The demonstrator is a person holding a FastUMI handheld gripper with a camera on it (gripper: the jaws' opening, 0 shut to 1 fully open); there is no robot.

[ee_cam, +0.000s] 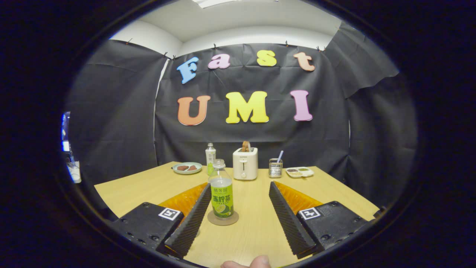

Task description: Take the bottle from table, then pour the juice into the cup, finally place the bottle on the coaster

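Observation:
A clear bottle [222, 193] with a green label and pale juice stands upright on a round brown coaster [223, 219] on the wooden table [253, 230]. It sits between the fingers of my gripper [240, 185], much nearer the left finger [191, 219] than the right finger [288, 216]. The jaws are spread wide and the right finger is well clear of the bottle. I cannot tell whether the left finger touches it.
Along the table's far edge stand a plate with food [187, 168], a second small bottle [210, 156], a white toaster [244, 163], a metal holder [275, 167] and a white divided dish [299, 172]. A person's fingertip [247, 263] shows behind the gripper.

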